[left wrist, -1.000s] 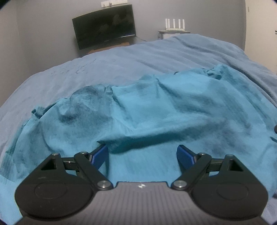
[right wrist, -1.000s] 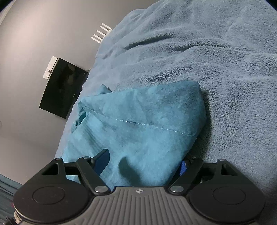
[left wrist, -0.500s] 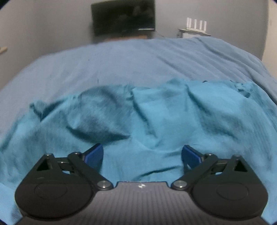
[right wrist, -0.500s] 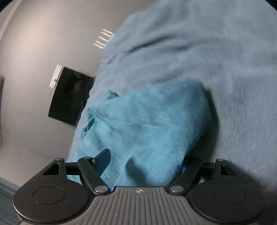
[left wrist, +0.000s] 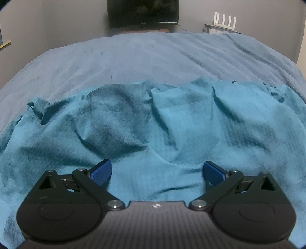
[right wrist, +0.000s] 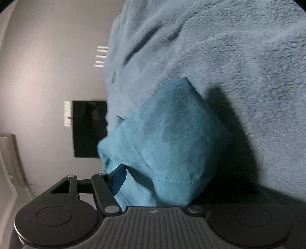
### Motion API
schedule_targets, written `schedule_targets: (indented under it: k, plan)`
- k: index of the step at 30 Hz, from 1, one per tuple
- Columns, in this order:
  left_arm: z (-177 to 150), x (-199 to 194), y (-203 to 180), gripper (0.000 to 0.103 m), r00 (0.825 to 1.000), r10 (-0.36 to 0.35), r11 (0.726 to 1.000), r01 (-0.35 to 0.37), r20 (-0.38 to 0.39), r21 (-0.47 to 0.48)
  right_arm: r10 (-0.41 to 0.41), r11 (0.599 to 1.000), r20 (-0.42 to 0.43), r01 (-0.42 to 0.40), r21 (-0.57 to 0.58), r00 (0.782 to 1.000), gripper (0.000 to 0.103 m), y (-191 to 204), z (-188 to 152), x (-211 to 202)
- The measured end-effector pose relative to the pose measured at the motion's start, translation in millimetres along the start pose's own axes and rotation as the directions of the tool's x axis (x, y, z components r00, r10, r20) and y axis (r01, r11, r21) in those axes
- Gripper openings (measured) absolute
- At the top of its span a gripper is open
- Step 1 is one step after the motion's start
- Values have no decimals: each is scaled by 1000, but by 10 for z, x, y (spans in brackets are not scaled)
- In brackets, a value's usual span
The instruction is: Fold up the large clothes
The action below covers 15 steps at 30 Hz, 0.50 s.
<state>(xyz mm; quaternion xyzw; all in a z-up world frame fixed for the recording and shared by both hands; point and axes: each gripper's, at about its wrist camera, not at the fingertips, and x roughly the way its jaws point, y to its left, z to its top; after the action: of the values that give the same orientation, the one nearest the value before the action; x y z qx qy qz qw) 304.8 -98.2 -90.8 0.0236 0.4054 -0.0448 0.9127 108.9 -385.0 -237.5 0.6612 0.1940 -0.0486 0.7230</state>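
A large teal garment (left wrist: 172, 122) lies rumpled across the blue-grey blanket (left wrist: 145, 57) on the bed. My left gripper (left wrist: 155, 170) is open, its blue pads wide apart just above the near part of the cloth, holding nothing. In the right wrist view a corner of the same teal garment (right wrist: 168, 138) hangs bunched between the fingers of my right gripper (right wrist: 158, 182). Its left blue pad (right wrist: 118, 179) shows; the right pad is hidden behind the cloth. The jaws stand wide, and whether they pinch the cloth cannot be seen.
A dark monitor (left wrist: 142, 12) stands against the grey wall beyond the bed, and it also shows in the right wrist view (right wrist: 89, 128). A white router (left wrist: 224, 20) with antennas sits on a stand at the back right. The fleecy blanket (right wrist: 239, 57) fills the right wrist view.
The left gripper has swung left, so the monitor now sits centred. The right gripper has rolled further over and lifted, and the teal corner now hangs more bunched with a dark shadow beside it.
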Motion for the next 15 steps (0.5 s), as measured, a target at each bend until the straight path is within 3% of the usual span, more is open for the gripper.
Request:
schedule_targets:
  k: [2,4,7,10,12,15]
  plan:
    - [21,37,4,103,1000,7,1000,-7,-9,-2,9,993,21,-6,-119,1000,24,176,-60,-78]
    - [37,78,-10,103,1000,20,1000,-20,-15,8,22,943,21,-14,-332,1000,16,486,-234,-153]
    - [38,135,-26,103,999,36,999,-36,-14,24,81,838,-22,-80,-540,996,16,857,-513,-285]
    - [3,190,-45,103,999,52,998,-51,-7,35,122,675,-73,-137,-725,990,16,1099,-804,-364]
    - [-38,229,-83,103,998,62,997,-62,7,39,115,610,-81,-135,-781,990,16,1144,-905,-350]
    - [-106,262,-115,103,996,77,996,-78,37,39,102,546,-74,-118,-829,992,16,1203,-996,-328]
